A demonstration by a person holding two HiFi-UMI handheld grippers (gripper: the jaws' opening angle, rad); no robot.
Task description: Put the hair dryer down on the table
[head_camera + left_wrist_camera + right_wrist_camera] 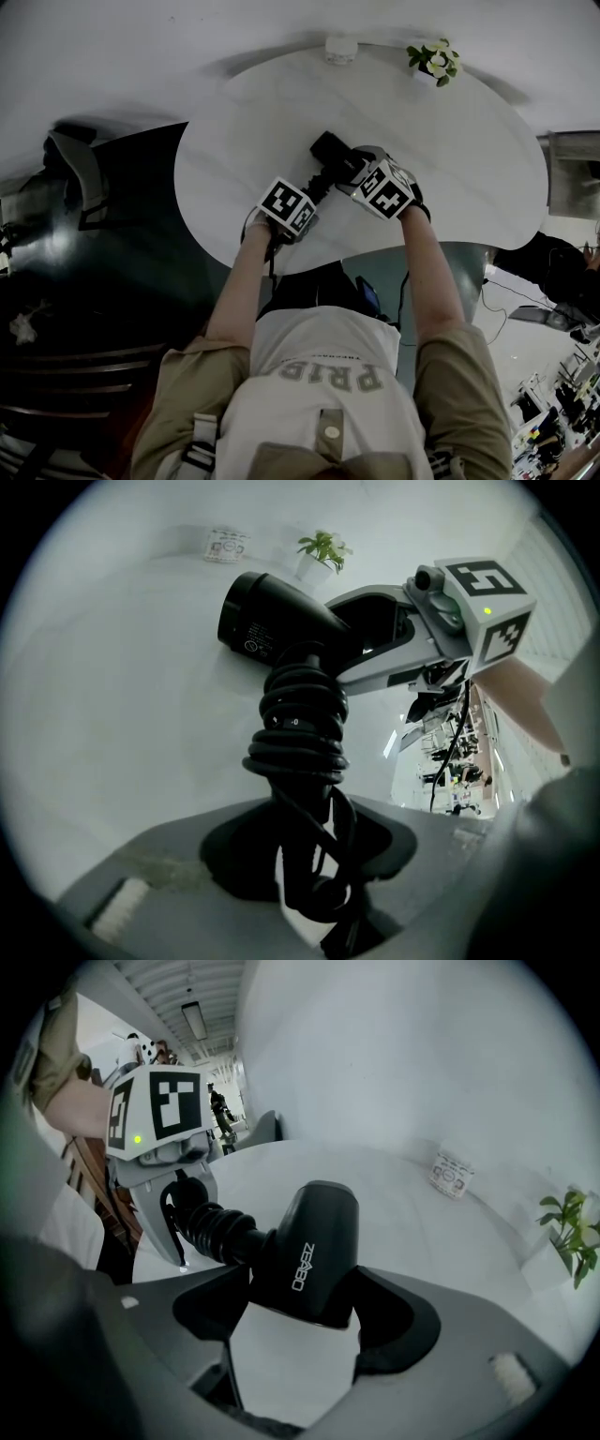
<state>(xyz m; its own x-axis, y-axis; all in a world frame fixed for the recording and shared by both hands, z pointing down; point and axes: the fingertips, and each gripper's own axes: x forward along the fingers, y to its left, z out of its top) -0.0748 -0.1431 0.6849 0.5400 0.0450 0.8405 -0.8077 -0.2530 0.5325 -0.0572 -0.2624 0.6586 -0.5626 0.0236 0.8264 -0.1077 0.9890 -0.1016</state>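
surface: round white table [469, 169], plain matte top. white wall beyond it at 12 o'clock; dark glossy floor and a dark chair [80, 178] at 9 o'clock.

containers: small white pot [310, 567] at the 1 o'clock rim, holding a green plant [436, 56]. small white tub [340, 49] at the 12 o'clock rim, contents not visible.

hair dryer [330, 150]: black, over the table's middle, cord [298, 733] wound round its handle. cannot tell if it touches the top.

right gripper [300, 1321]: jaws pinching the dryer's barrel.

left gripper [302, 864]: jaws spread, the corded handle between them, pads not pressing.
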